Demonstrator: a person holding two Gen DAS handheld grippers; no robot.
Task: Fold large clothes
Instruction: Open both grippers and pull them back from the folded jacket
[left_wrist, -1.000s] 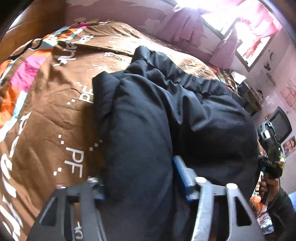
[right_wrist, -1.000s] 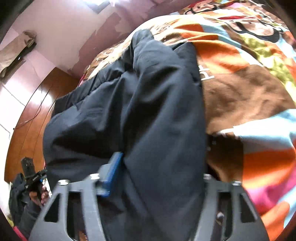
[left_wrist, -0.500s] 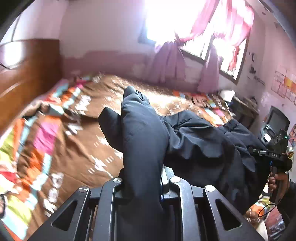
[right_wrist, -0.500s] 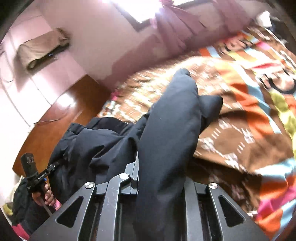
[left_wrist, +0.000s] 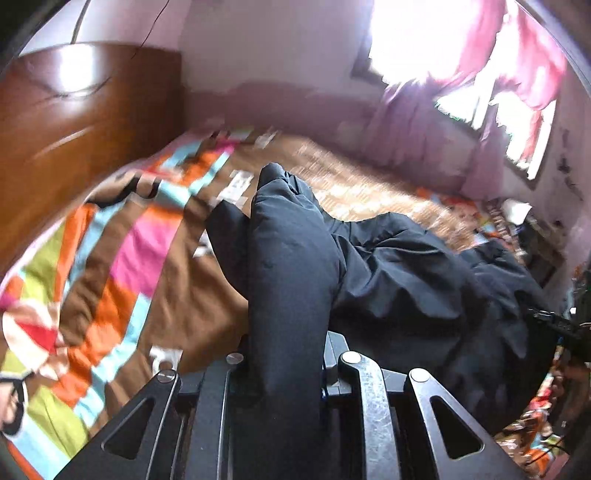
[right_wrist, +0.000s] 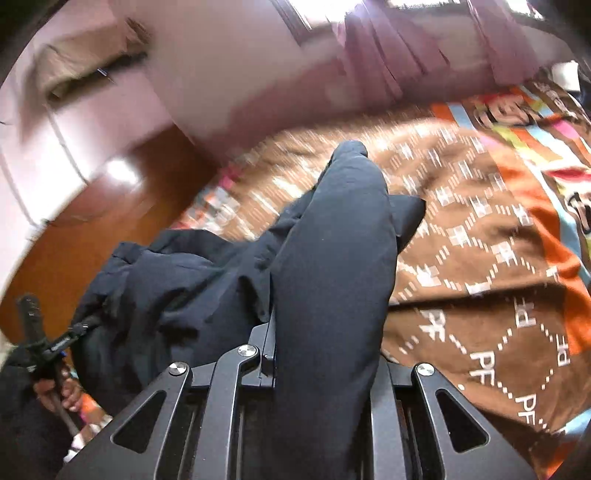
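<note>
On the bed (left_wrist: 173, 295), over a patterned brown and many-coloured blanket (right_wrist: 480, 266), a large dark navy garment (left_wrist: 406, 288) is held up at two places. One second ago both tongs stood wide apart around thick folds of the cloth, low over the blanket; since then their jaws have closed, and now each pair is clamped on a fold. The left tongs (left_wrist: 286, 365) pinch a thick ridge of the garment that runs forward from the jaws and ends in a rounded tip. The right tongs (right_wrist: 325, 362) pinch a similar ridge (right_wrist: 340, 258). Compared with the earlier frames, both cameras now look from higher up: more of the pink wall, the window with pink curtains (left_wrist: 517, 74) and the wooden headboard (left_wrist: 74, 140) can be seen, and the held folds are raised off the blanket. Between the two grips the rest of the garment hangs in loose, wrinkled folds, partly lying on the blanket. The cloth looks smooth and slightly padded, of one colour. In the right wrist view the person's left hand (right_wrist: 61, 391) holds its handle at the lower left edge. The background is blurred in both views.
</note>
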